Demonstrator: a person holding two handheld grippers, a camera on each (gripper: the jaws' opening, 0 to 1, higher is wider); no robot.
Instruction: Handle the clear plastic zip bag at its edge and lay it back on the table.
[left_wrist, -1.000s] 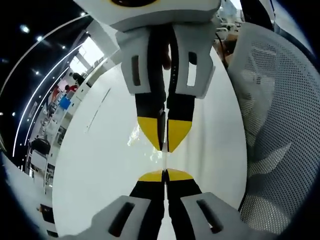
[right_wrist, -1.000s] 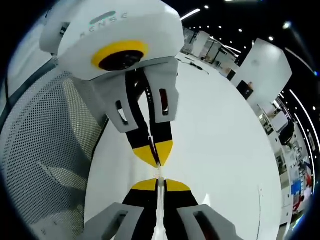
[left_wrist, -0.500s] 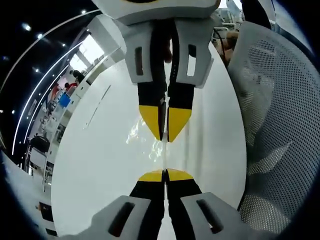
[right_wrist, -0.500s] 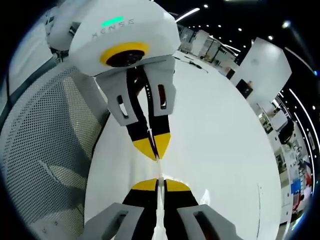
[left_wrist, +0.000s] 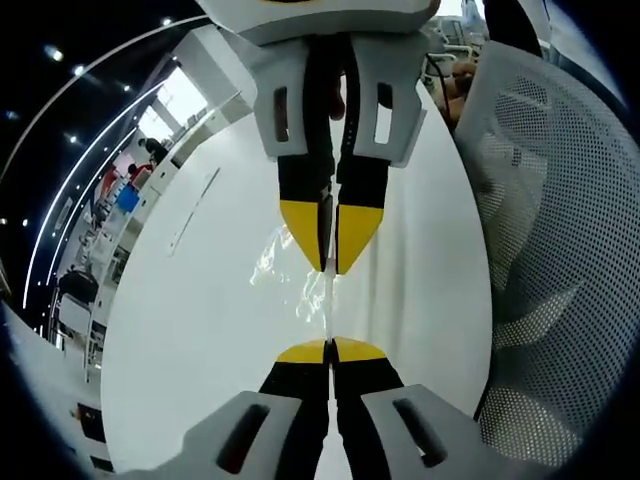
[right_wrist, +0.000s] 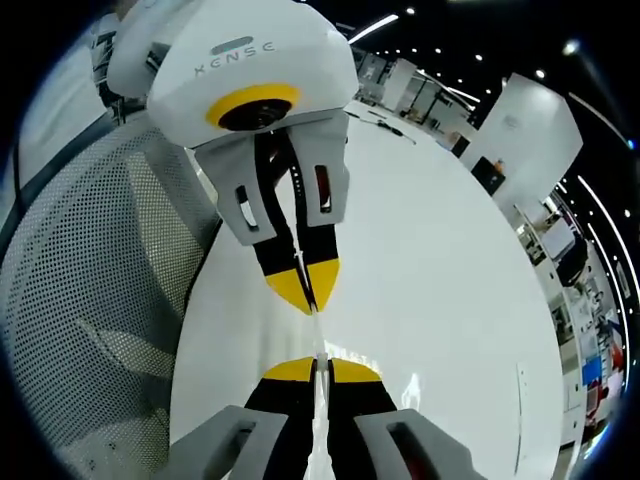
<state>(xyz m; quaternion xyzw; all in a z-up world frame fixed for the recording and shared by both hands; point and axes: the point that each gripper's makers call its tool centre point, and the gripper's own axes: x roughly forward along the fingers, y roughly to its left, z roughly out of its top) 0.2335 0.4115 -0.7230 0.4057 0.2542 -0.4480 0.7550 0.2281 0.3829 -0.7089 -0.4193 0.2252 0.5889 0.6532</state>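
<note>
Both tongs clamped on the zip bag (left_wrist: 300, 285) edge — left tongs (left_wrist: 330, 343), right tongs (left_wrist: 328, 268) — held taut above bench (left_wrist: 200, 330). Next: lower together, then release.

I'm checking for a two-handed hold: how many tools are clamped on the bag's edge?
2: the left tool at the bottom of the left gripper view, the right tool facing it, pinching the clear zip bag.

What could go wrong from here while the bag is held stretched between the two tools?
Both hold the clear plastic zip bag only by a thin edge, so it may slip from the left hand-held gripper or the right hand-held gripper. Pulling apart could tear it. It hangs near the table edge, beside the mesh chair.
</note>
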